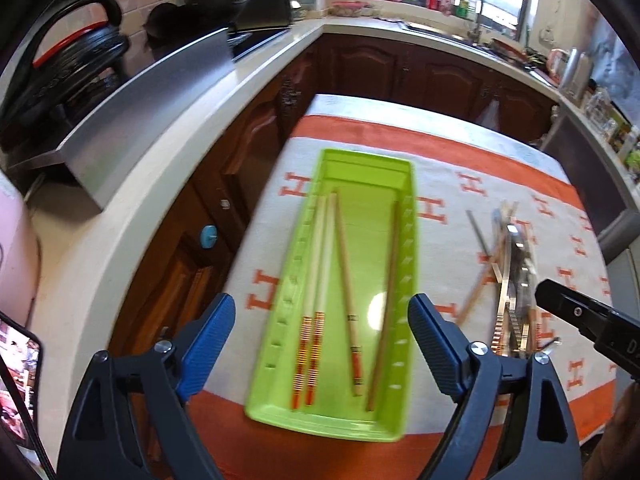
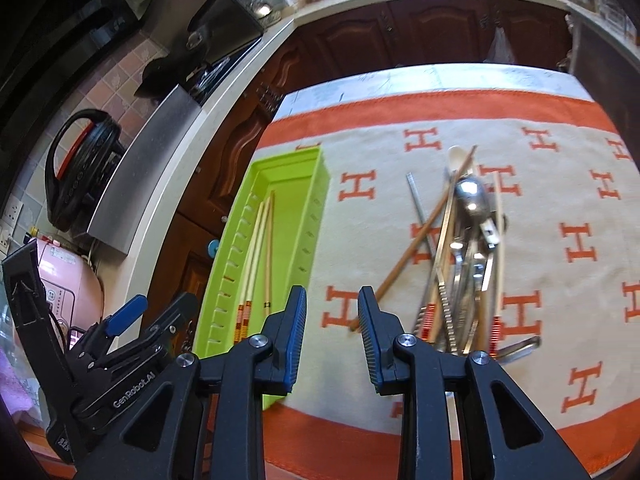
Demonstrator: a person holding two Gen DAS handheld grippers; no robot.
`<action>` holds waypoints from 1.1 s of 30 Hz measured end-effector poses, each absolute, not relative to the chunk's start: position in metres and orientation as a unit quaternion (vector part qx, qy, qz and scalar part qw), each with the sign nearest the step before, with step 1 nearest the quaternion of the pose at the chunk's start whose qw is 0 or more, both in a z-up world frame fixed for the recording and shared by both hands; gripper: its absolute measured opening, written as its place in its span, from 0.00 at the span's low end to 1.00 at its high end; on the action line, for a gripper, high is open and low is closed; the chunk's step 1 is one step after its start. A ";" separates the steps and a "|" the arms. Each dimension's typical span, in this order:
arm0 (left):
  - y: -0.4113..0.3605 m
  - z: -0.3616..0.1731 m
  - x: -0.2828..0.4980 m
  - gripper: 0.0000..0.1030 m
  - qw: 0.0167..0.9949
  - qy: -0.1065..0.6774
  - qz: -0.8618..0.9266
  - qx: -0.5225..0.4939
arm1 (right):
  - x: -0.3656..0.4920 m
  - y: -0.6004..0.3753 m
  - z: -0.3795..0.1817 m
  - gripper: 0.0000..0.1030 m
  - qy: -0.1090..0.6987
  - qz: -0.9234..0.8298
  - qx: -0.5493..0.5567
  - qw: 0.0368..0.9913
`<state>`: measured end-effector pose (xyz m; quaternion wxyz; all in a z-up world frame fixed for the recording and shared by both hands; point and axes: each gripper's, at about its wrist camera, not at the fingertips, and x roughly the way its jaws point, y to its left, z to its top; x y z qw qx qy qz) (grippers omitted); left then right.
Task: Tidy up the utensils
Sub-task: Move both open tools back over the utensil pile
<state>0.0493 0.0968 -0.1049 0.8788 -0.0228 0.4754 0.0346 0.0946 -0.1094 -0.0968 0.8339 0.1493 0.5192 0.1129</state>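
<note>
The left gripper (image 1: pixel 322 344) gapes wide over the tray (image 1: pixel 280 322); the right gripper (image 2: pixel 332 342), narrower and empty, should next take a chopstick (image 2: pixel 412 240) from the pile (image 2: pixel 468 264).

"GenRobot.AI" on left claw (image 2: pixel 124 316); "H" cloth (image 2: pixel 560 184).

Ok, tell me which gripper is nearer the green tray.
Left. The left gripper hangs open right above the green tray, while the right gripper is open over the cloth beside it, toward the utensil pile.
</note>
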 end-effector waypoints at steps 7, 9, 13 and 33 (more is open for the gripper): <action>0.058 -0.100 0.049 0.87 0.880 0.475 -0.002 -0.016 | 0.084 -0.151 -0.083 0.31 0.499 0.100 0.163 0.845; 0.049 -0.098 0.048 0.87 0.882 0.471 -0.008 -0.013 | 0.081 -0.162 -0.079 0.34 0.493 0.096 0.159 0.850; 0.029 -0.098 0.049 0.87 0.884 0.467 -0.022 -0.004 | 0.076 -0.185 -0.075 0.35 0.481 0.081 0.145 0.861; -0.025 -0.129 0.092 0.87 0.861 0.500 -0.091 -0.007 | 0.101 -0.244 -0.120 0.35 0.511 0.040 0.151 0.845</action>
